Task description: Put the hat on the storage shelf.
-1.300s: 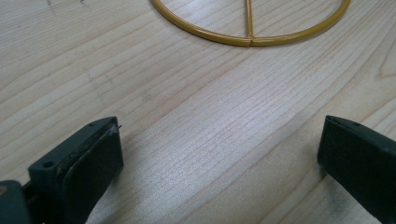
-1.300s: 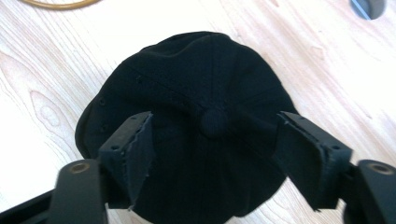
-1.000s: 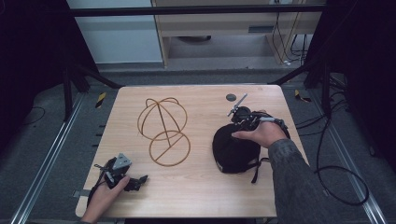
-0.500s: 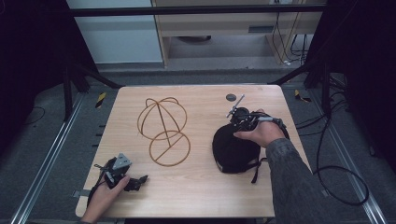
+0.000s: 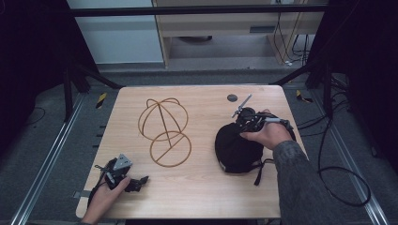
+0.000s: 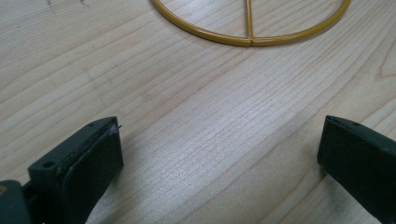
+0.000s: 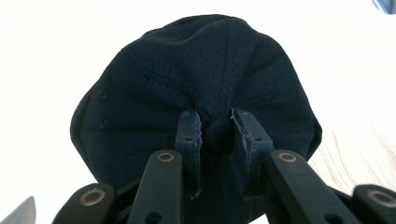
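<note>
On the wooden table point(image 5: 202, 187), right tongs point(image 7: 215, 128) pinch the black cap's point(image 7: 196, 84) crown — left tongs point(image 6: 219, 154) apart.

light wooden table point(image 5: 202, 187), centre of frame, on grey floor point(image 5: 42, 140). metal rail point(image 5: 44, 168) at lower left, another at lower right. pale wall panel point(image 5: 122, 37) upper left. wooden bench point(image 5: 225, 21) top centre. cables point(image 5: 338, 173) at right. dark upper corners.

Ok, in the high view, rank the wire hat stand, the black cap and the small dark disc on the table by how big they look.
1. wire hat stand, largest
2. black cap, pinched by the right gripper
3. small dark disc, by far the smallest, though it lies farther from the camera
</note>
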{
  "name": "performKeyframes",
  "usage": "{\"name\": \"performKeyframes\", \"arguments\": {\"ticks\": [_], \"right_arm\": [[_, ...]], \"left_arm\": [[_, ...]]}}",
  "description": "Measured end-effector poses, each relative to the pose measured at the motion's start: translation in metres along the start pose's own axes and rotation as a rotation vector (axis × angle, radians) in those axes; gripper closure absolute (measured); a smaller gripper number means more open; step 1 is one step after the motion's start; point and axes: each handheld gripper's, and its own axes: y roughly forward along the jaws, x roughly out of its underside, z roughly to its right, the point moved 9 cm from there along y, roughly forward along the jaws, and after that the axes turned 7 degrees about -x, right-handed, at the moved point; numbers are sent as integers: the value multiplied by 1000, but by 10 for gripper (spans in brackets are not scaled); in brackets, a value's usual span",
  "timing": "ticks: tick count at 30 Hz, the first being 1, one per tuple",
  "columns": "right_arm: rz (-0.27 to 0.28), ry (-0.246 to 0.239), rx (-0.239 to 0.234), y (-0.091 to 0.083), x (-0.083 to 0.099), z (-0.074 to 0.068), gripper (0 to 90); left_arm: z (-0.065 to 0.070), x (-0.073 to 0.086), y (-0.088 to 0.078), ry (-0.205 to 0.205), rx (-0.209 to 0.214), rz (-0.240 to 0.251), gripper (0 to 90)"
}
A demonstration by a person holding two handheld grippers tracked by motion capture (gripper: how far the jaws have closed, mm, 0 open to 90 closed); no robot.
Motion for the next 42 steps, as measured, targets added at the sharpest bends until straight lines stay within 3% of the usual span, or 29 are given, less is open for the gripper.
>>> {"name": "performKeyframes", "arguments": {"ticks": [6,15,25,42], "right_arm": [[40,12,5,-23,4,-4,738],[141,10,29,-65,4,-11,739],[198,-25,39,-96,-2,-24,740],[276,-50,82,-137,-20,-31,740]], "left_arm": [[0,0,0,0,0,0,0],[0,0,0,0,0,0,0],[0,0,0,3,-2,0,0],[0,0,0,2,-2,0,0]]}}
